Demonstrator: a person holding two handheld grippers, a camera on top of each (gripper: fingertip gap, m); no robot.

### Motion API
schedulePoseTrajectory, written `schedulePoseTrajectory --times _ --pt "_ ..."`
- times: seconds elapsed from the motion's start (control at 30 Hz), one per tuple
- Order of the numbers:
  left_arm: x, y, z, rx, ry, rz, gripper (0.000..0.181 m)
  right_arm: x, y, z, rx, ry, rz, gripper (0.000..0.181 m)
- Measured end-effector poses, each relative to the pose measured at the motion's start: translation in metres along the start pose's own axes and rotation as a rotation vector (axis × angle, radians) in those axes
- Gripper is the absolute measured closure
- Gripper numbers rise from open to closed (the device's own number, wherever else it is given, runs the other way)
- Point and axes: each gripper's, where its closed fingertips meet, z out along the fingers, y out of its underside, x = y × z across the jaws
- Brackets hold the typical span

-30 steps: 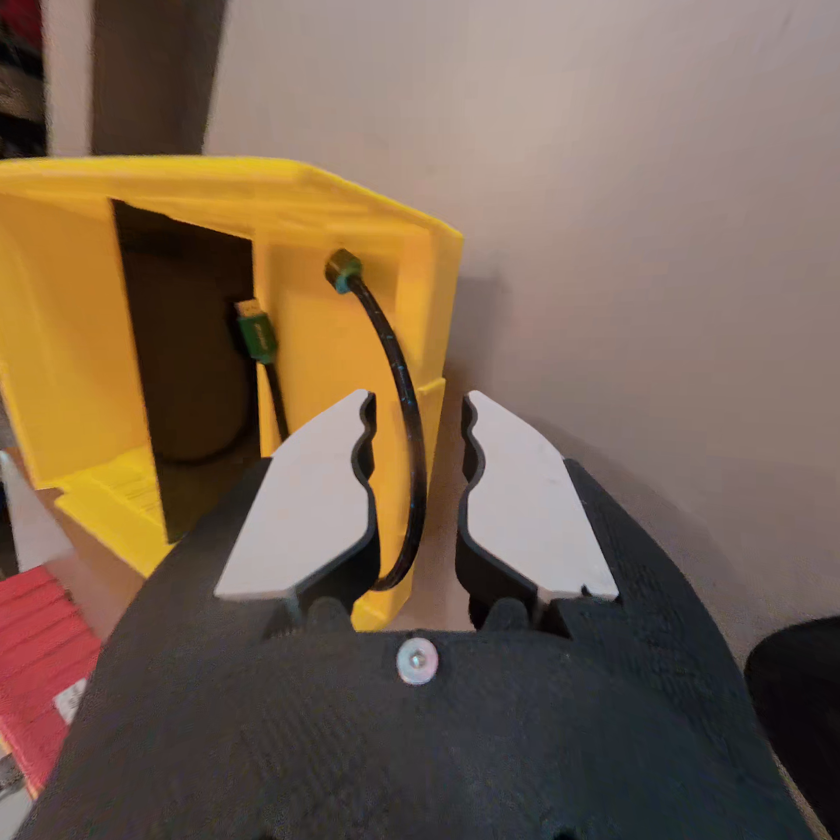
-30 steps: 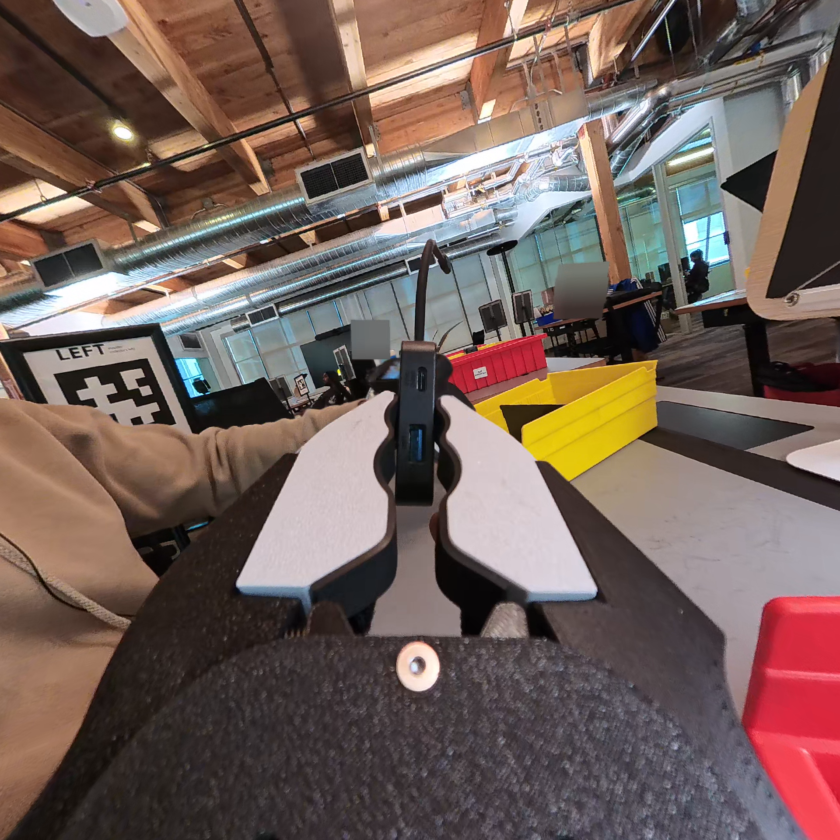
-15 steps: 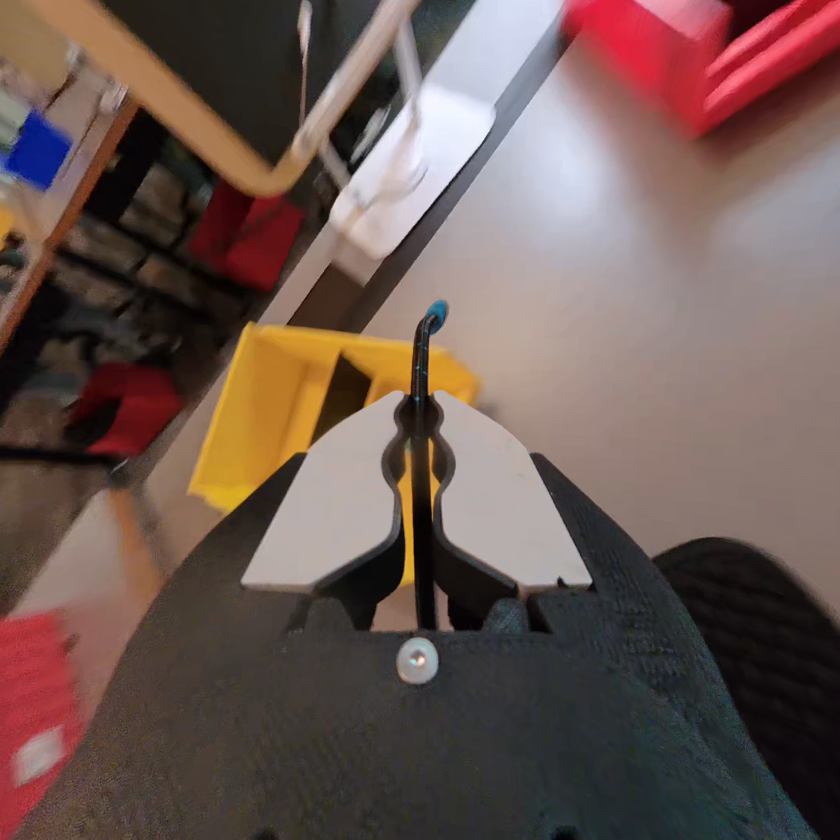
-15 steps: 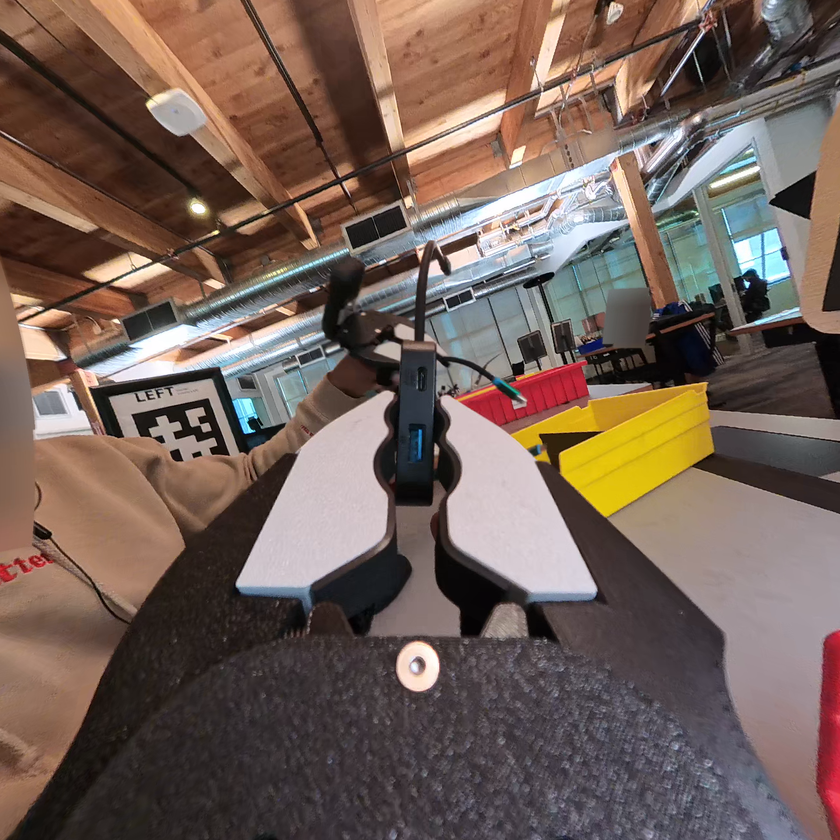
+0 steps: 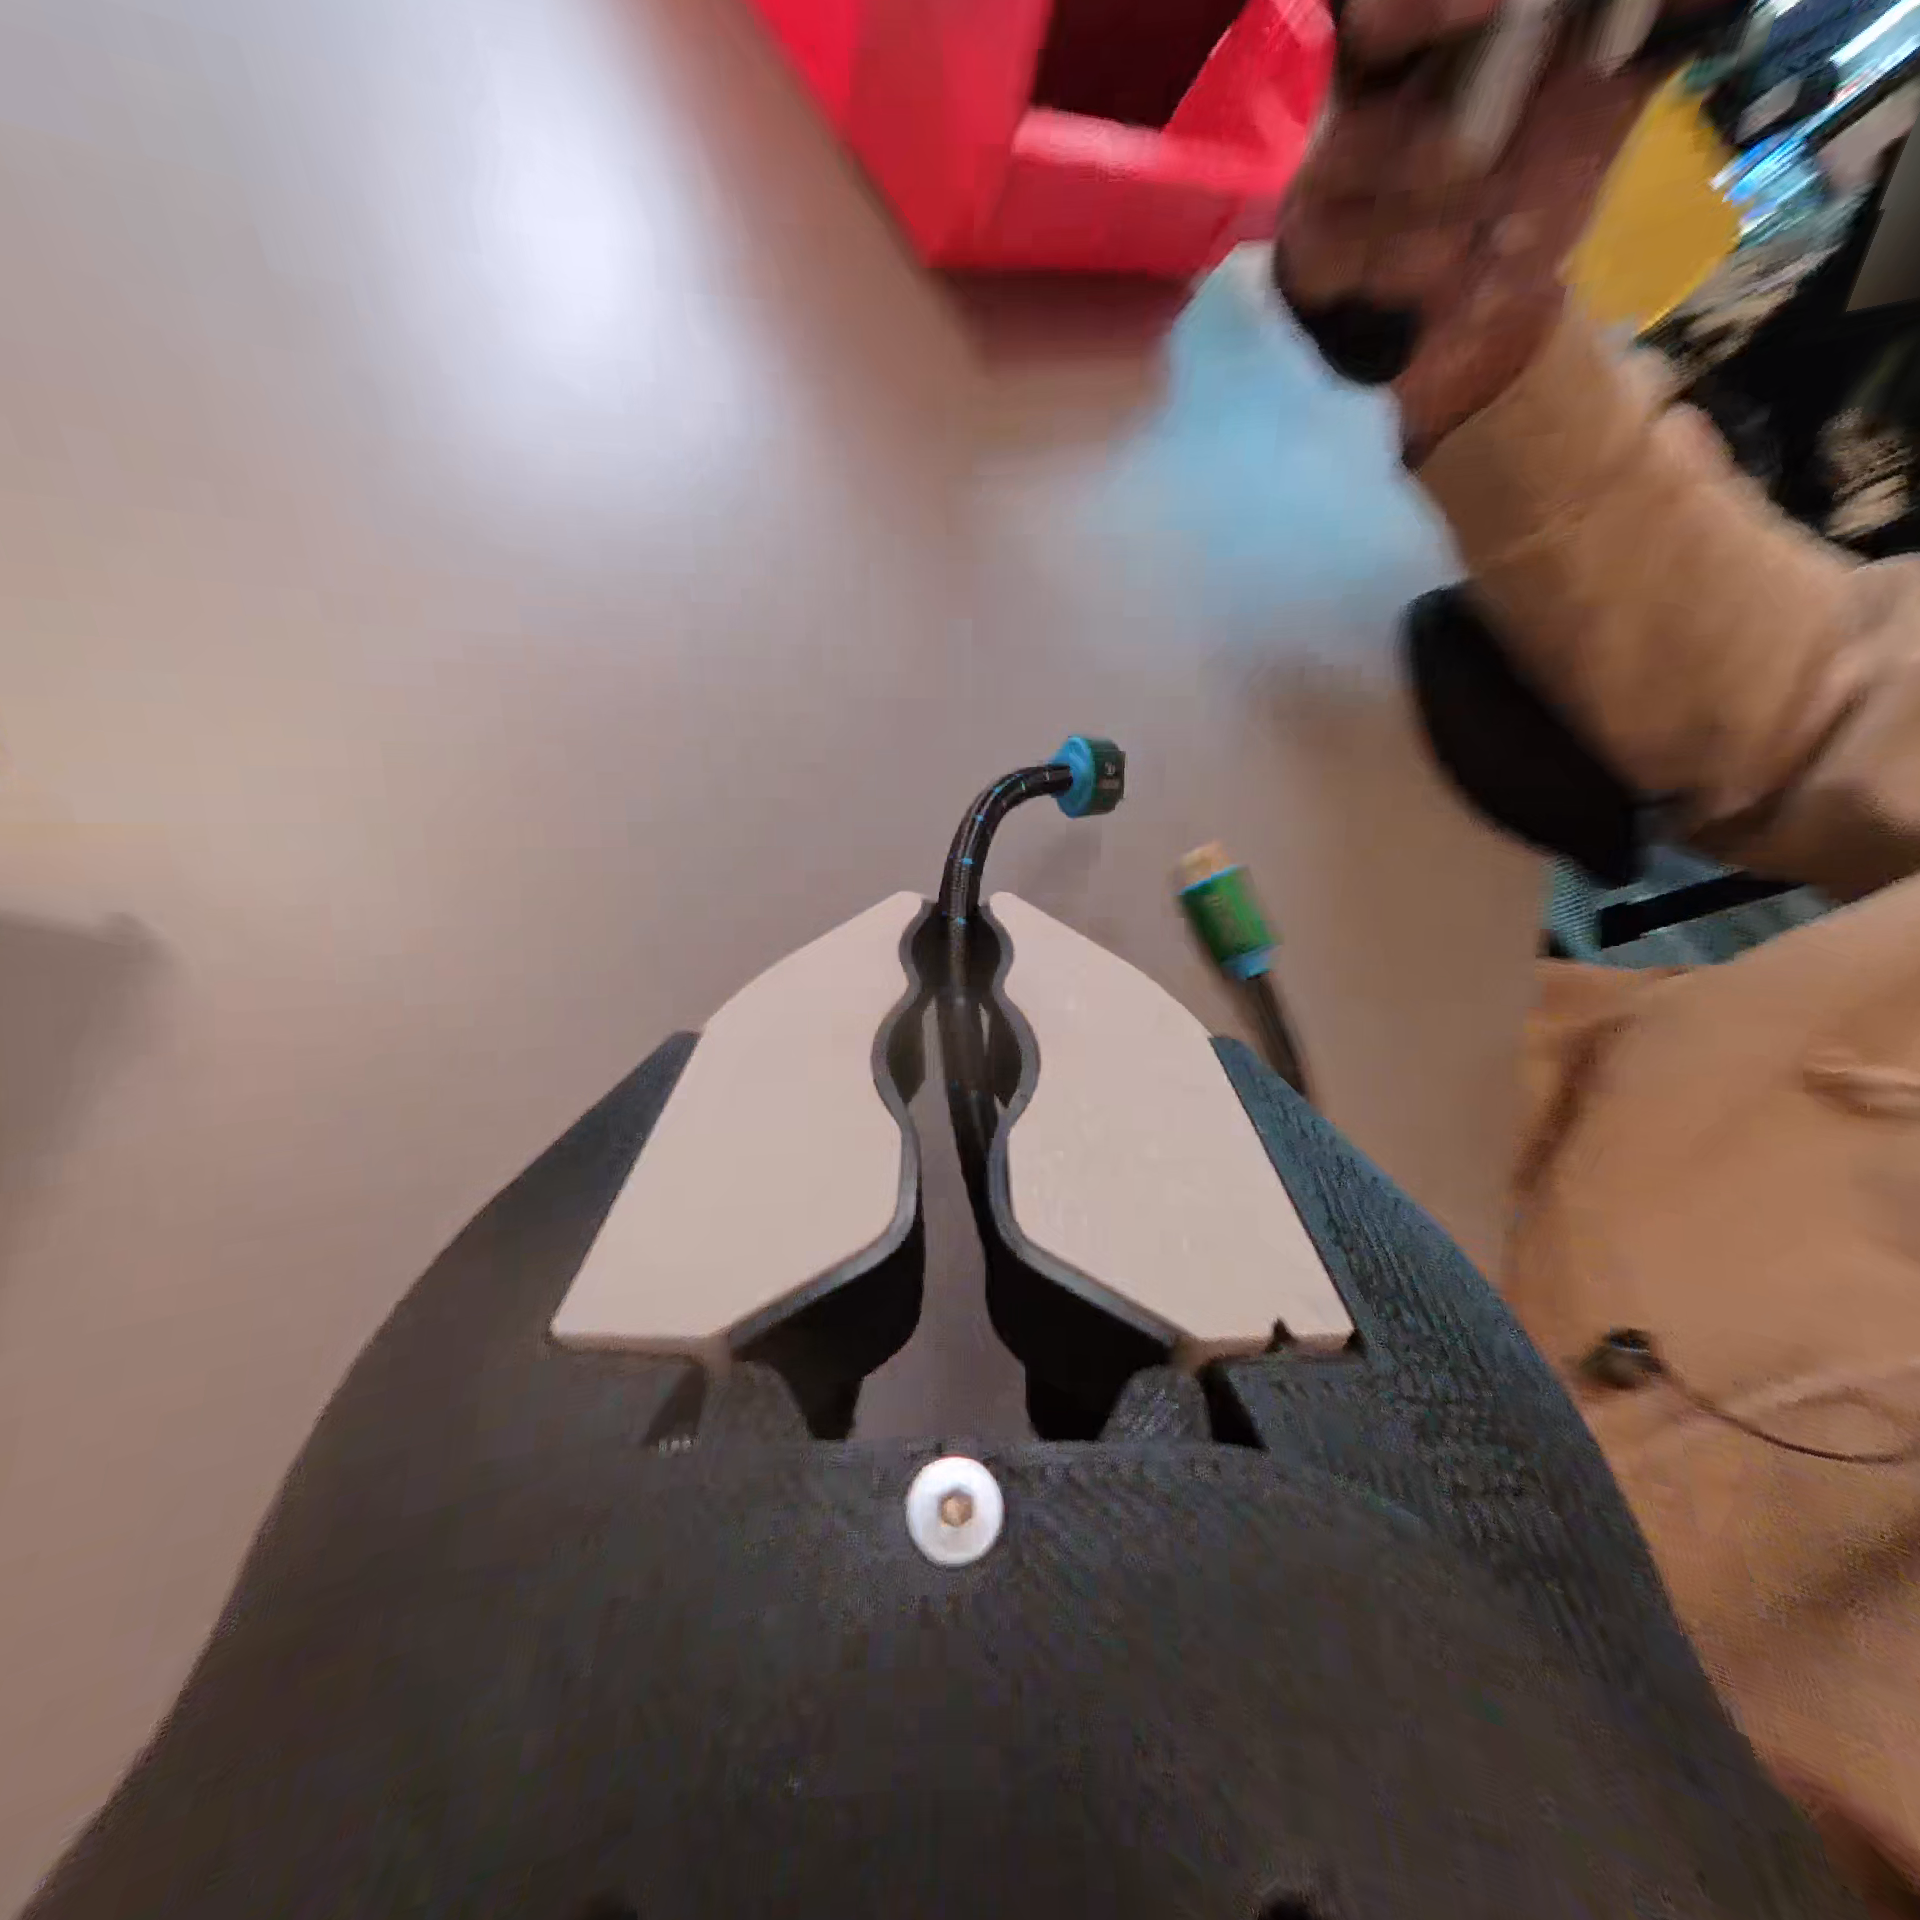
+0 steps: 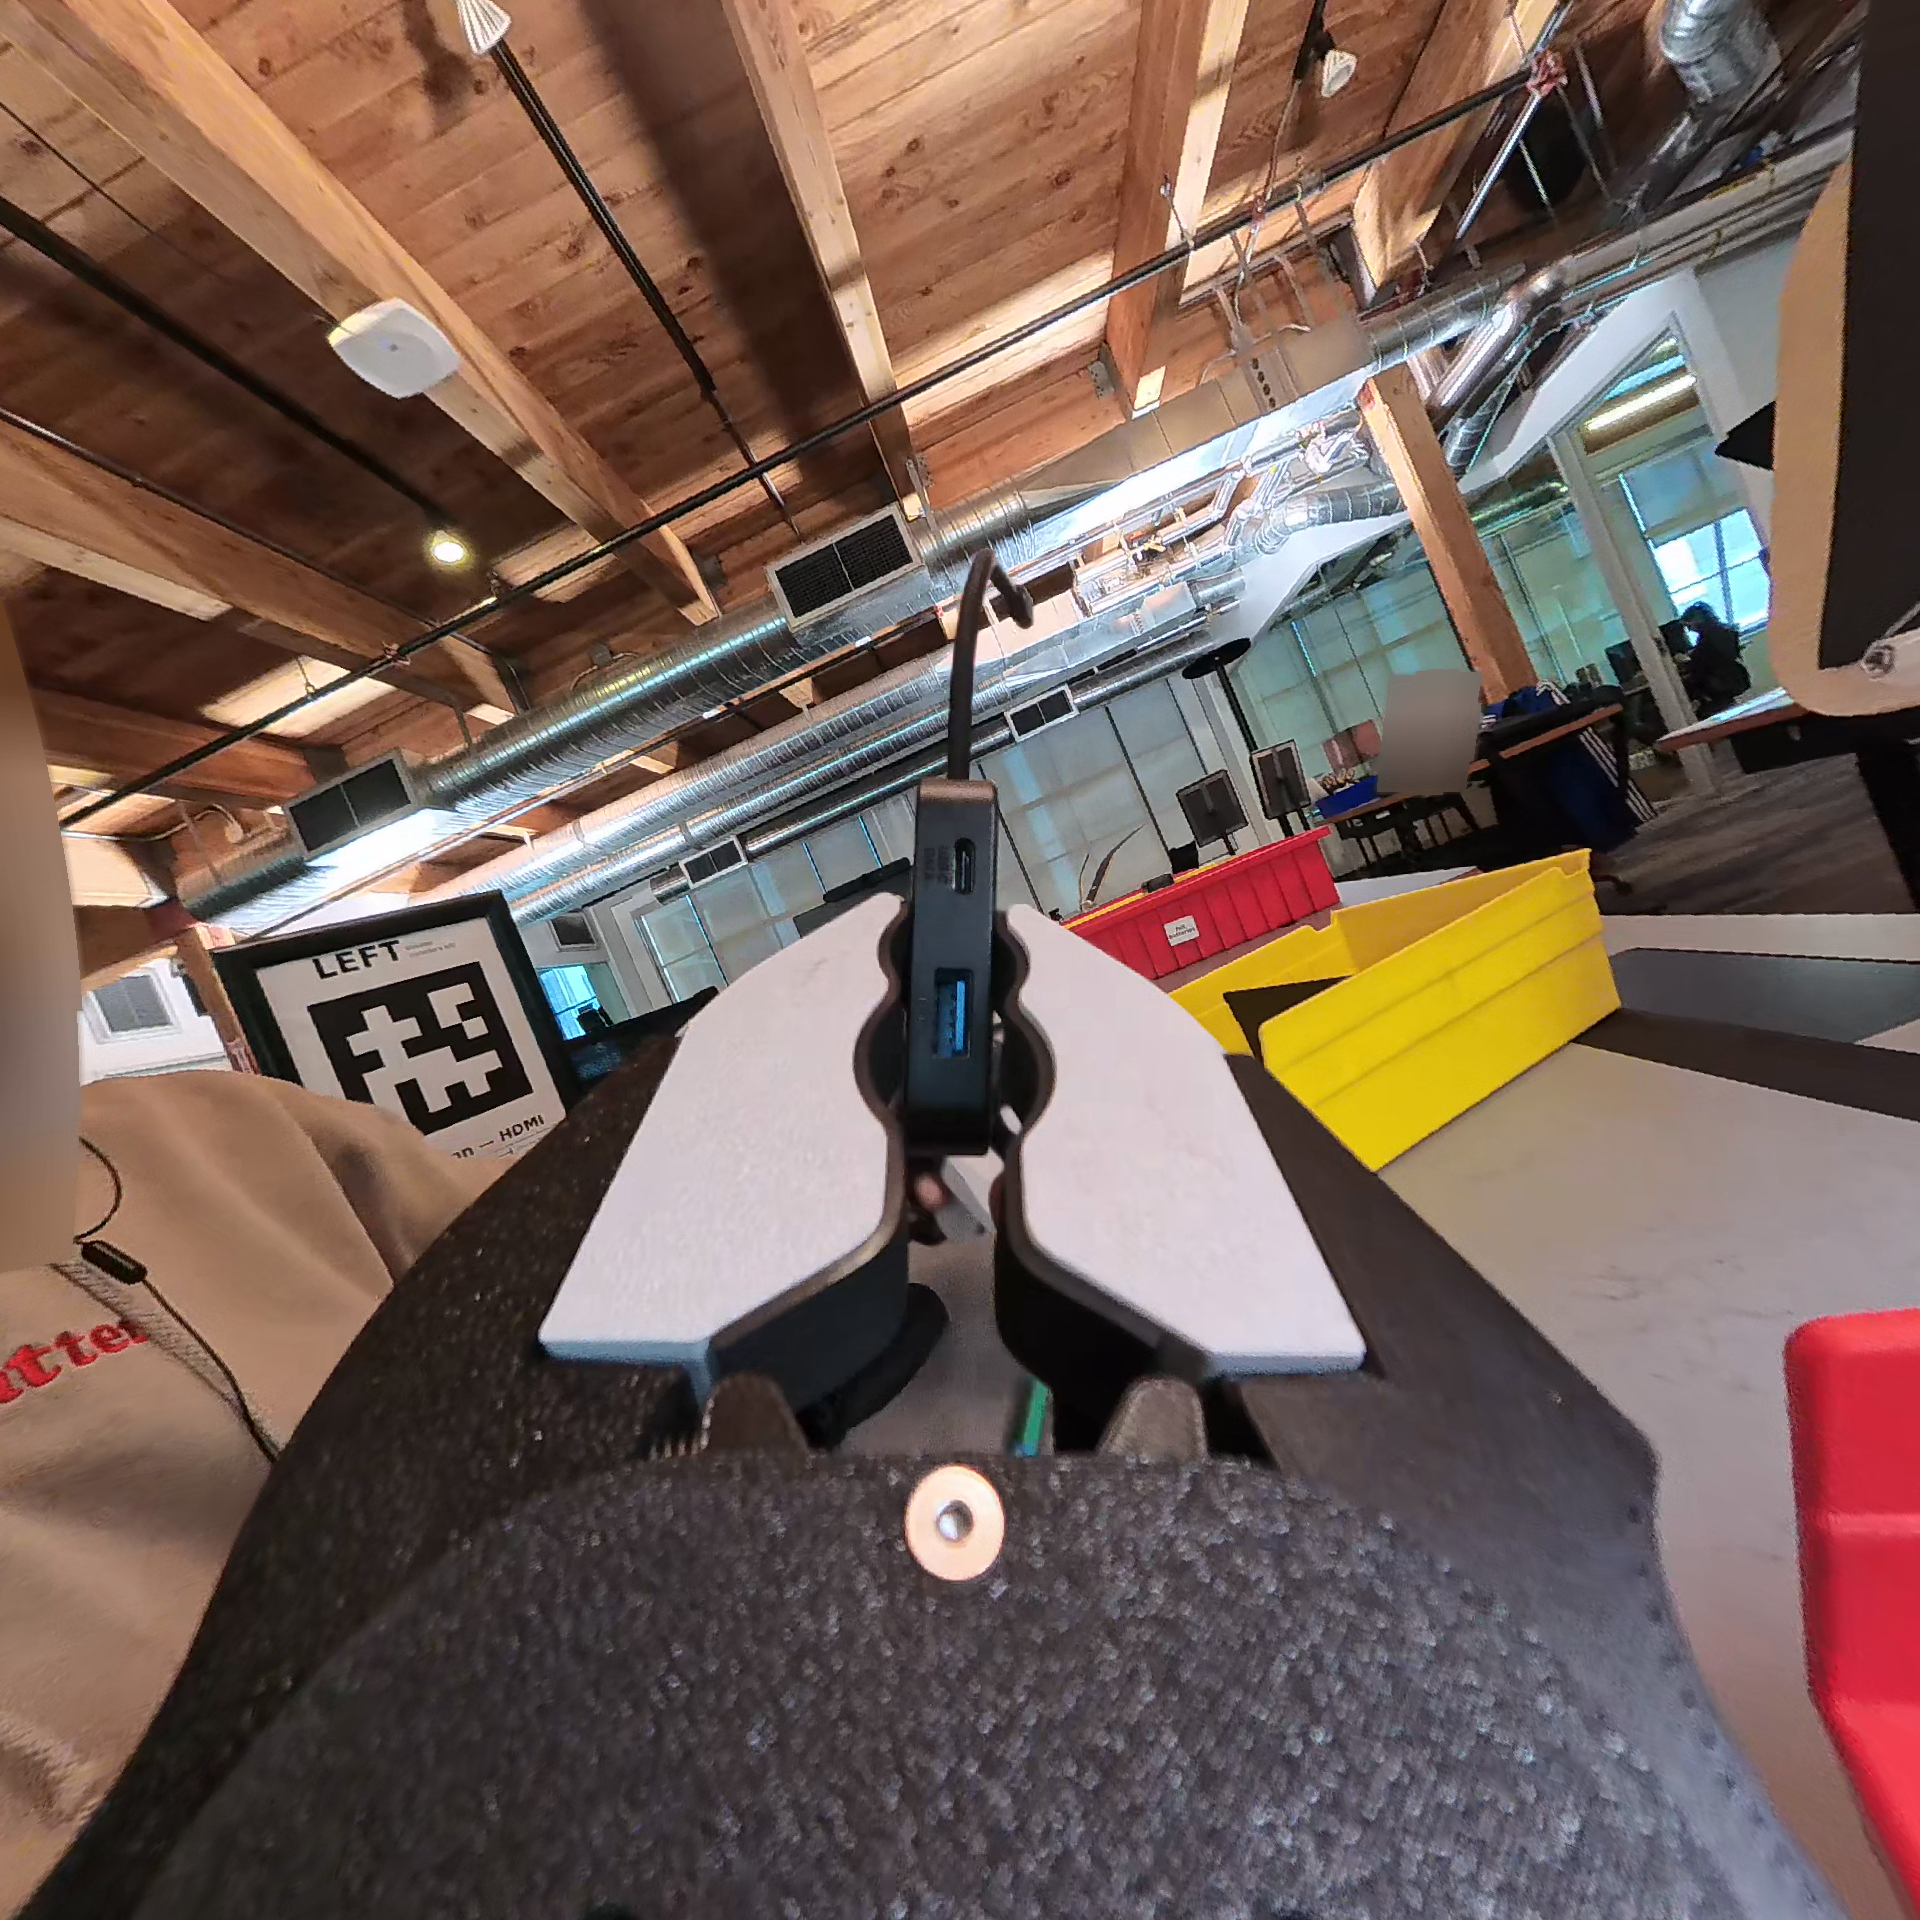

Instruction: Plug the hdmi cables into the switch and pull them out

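Observation:
My left gripper point(image 5: 956, 914) is shut on a black braided HDMI cable point(image 5: 971, 862). The cable curves up past the fingertips to a teal-collared plug point(image 5: 1086, 777) that points right. The cable's other end, a green plug with a gold tip point(image 5: 1226, 914), hangs to the right above the table point(image 5: 416, 623). My right gripper point(image 6: 951, 914) is shut on the black switch point(image 6: 951, 966), held upright with its side ports facing the camera. The switch's own thin black lead point(image 6: 966, 665) rises from its top.
A red bin point(image 5: 1049, 135) stands on the table in the left wrist view, beside a person's blurred hand and tan sleeve point(image 5: 1621, 582). In the right wrist view a yellow bin point(image 6: 1444, 997) and a red bin point(image 6: 1216, 914) stand ahead right, another red bin point(image 6: 1860, 1538) near right, a marker board point(image 6: 400, 1039) left. The gap from one gripper's tips to the other's is roughly 25 cm.
My left gripper closed on the cable by the yellow bin, lifted it out and swung over the table toward the person. My right gripper stayed shut on the switch and tilted slightly.

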Motion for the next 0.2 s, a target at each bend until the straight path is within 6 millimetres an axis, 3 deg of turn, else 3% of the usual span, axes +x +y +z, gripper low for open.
schedulePoseTrajectory --times 0.07,0.2 --pt "-0.014 0.012 0.012 -0.046 -0.054 0.053 0.174 0.003 0.002 -0.001 -0.003 0.006 0.006 0.168" --pt "-0.026 0.012 0.016 -0.140 -0.177 0.247 0.167 0.008 0.006 -0.002 -0.012 0.010 0.023 0.168"
